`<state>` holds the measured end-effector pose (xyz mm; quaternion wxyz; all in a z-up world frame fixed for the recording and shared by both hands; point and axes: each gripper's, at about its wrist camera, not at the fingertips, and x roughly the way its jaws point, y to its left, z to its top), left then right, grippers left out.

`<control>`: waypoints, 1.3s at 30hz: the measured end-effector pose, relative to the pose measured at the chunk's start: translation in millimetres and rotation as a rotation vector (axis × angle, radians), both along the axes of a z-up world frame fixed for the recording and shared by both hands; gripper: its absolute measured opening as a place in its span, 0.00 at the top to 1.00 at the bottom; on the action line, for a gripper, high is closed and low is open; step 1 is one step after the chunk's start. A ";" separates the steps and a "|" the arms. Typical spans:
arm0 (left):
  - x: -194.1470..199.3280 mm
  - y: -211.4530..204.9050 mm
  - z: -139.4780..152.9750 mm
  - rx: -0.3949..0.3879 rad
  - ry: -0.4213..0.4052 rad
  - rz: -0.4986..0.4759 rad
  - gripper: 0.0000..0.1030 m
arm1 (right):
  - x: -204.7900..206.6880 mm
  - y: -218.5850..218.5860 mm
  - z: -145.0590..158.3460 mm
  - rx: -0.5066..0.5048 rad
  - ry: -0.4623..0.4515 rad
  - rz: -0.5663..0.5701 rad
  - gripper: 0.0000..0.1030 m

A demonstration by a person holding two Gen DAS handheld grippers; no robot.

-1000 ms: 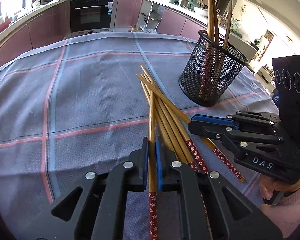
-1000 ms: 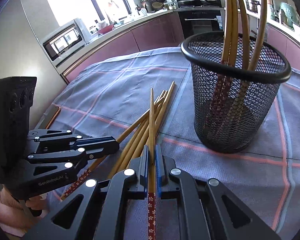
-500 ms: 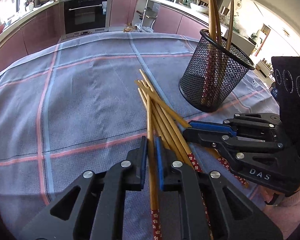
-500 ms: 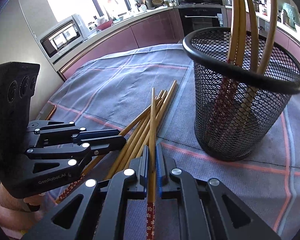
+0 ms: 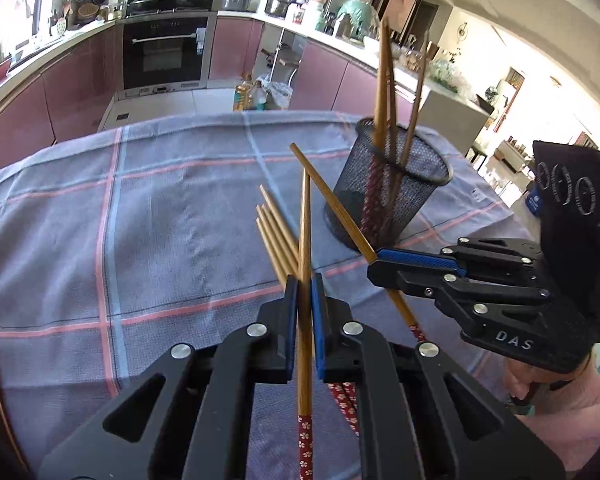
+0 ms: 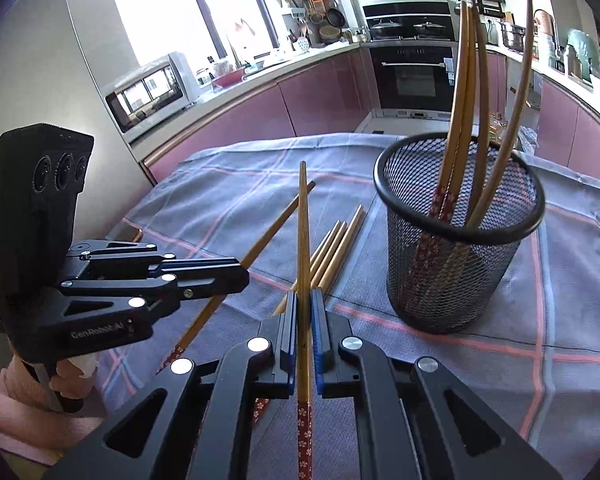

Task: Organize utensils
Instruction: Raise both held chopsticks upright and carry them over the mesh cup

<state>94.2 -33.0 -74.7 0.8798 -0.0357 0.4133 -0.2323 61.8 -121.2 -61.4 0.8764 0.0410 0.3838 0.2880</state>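
Holding one chopstick each: left tongs (image 5: 305,284) pinch chopstick (image 5: 305,240), right tongs (image 6: 305,300) pinch chopstick (image 6: 303,232). Both sticks point up-frame, lifted off surface. Mesh cup (image 6: 460,240) sits right of right tongs, nearer them. More sticks (image 6: 336,248) lie on cloth (image 6: 220,200).

right claw (image 6: 305,300) clamps chopstick (image 6: 303,240) | left claw (image 6: 242,276) clamps another | mesh holder (image 6: 460,272) right

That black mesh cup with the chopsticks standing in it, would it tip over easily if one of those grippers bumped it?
Probably fairly easily. The mesh cup is open wire, so likely light, and the chopsticks in it stand far above its rim and lean to one side, which puts weight high up. It also sits on a tablecloth that could slide or bunch under a push.
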 end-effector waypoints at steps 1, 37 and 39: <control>-2.3 1.3 5.2 -0.012 -0.009 -0.004 0.93 | -1.5 -2.2 2.8 0.006 -0.006 -0.002 0.94; -8.0 -9.2 129.9 -0.229 -0.252 -0.046 0.93 | -6.7 -70.2 102.9 0.104 -0.280 -0.100 0.94; -5.4 -12.3 138.7 -0.228 -0.271 -0.047 0.93 | -5.8 -74.4 109.5 0.104 -0.297 -0.106 0.94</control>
